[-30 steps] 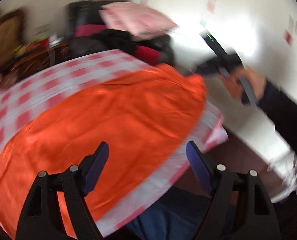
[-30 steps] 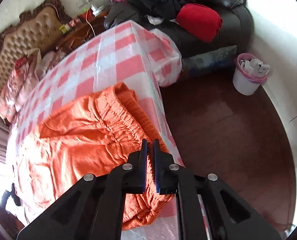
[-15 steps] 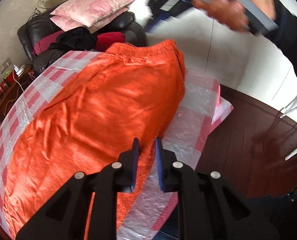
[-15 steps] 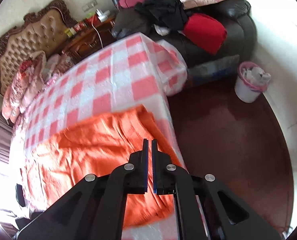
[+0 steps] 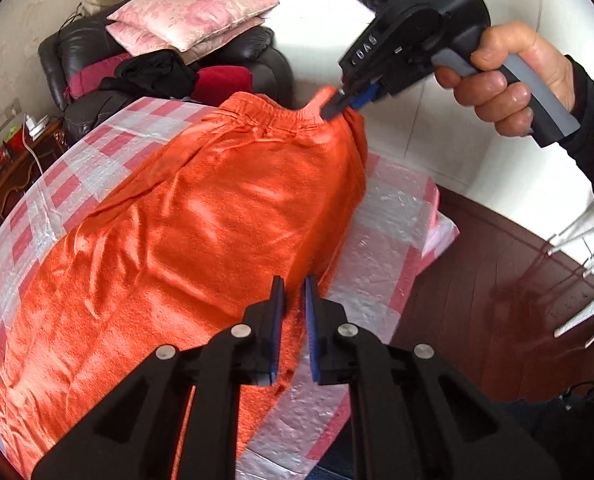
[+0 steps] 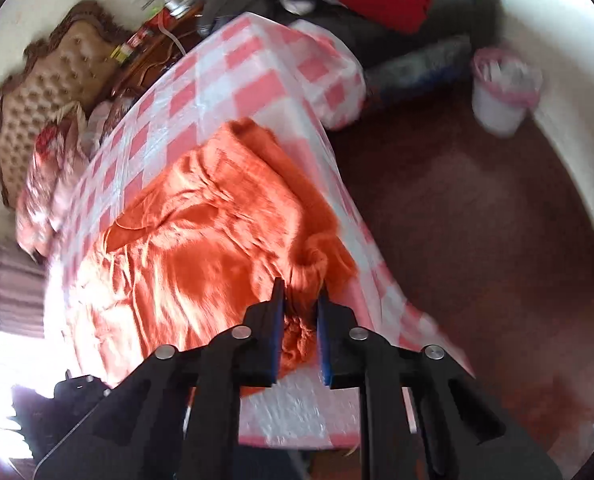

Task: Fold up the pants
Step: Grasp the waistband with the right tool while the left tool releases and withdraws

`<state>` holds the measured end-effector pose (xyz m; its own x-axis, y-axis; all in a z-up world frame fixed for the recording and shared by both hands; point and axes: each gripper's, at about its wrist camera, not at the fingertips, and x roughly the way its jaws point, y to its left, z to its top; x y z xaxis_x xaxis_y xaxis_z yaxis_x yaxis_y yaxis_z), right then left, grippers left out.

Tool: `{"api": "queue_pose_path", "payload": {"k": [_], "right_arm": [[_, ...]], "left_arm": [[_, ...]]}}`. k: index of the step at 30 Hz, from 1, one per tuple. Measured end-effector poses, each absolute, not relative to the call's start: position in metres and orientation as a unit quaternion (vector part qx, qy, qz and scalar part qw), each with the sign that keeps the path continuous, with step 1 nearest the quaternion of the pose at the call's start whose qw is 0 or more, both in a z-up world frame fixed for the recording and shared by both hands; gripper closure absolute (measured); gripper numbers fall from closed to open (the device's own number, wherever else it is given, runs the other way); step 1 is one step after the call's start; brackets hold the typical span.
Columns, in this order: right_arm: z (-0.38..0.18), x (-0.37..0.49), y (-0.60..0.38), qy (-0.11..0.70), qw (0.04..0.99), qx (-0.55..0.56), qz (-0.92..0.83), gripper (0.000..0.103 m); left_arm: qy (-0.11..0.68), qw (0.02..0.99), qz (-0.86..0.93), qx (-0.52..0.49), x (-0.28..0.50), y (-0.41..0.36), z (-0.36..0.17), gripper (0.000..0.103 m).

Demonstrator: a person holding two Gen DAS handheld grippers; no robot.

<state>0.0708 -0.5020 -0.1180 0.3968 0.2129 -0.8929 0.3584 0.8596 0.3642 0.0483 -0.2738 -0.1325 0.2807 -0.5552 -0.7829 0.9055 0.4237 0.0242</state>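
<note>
The orange pants lie spread over the checked cloth of the surface, the elastic waistband at the far end from the left gripper and the rest running back under and to the left of its fingers. Those fingers are nearly pressed together, with a strip of the near edge of the pants between them, right at the cloth's edge. Beyond them, at the far right corner of the waistband, the right gripper, held in the person's right hand, is pinching the fabric and lifting that corner a little off the surface.

From the right gripper's own view, a bunched fold of the pants sits between its fingers, which stand a little apart around the wad; the rest of the garment fans away ahead and to the left of them.

Past the waistband stands a dark sofa piled with pink pillows and clothes. Right of the fingers is dark wooden floor, and a white bin sits far off.
</note>
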Motion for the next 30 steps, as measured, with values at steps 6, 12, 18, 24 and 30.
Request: {"api": "queue_pose_path", "payload": {"k": [6, 12, 18, 24, 30], "right_arm": [[-0.024, 0.092, -0.462, 0.417, 0.892, 0.172, 0.033, 0.093], [-0.118, 0.086, -0.506, 0.512, 0.825, 0.236, -0.027, 0.094], [-0.133, 0.062, -0.508, 0.525, 0.816, 0.235, -0.056, 0.094], [-0.138, 0.062, -0.492, 0.540, 0.820, 0.169, -0.089, 0.090], [-0.082, 0.063, -0.472, 0.477, 0.861, 0.086, -0.154, 0.051]], "left_arm": [[0.244, 0.836, -0.404, 0.280, 0.041, -0.260, -0.083, 0.099], [0.299, 0.773, -0.449, 0.334, 0.020, -0.289, -0.152, 0.099], [0.301, 0.771, -0.452, 0.333, 0.019, -0.287, -0.154, 0.099], [0.323, 0.764, -0.464, 0.312, 0.018, -0.287, -0.160, 0.087], [0.362, 0.783, -0.467, 0.194, 0.028, -0.260, -0.147, 0.052]]}}
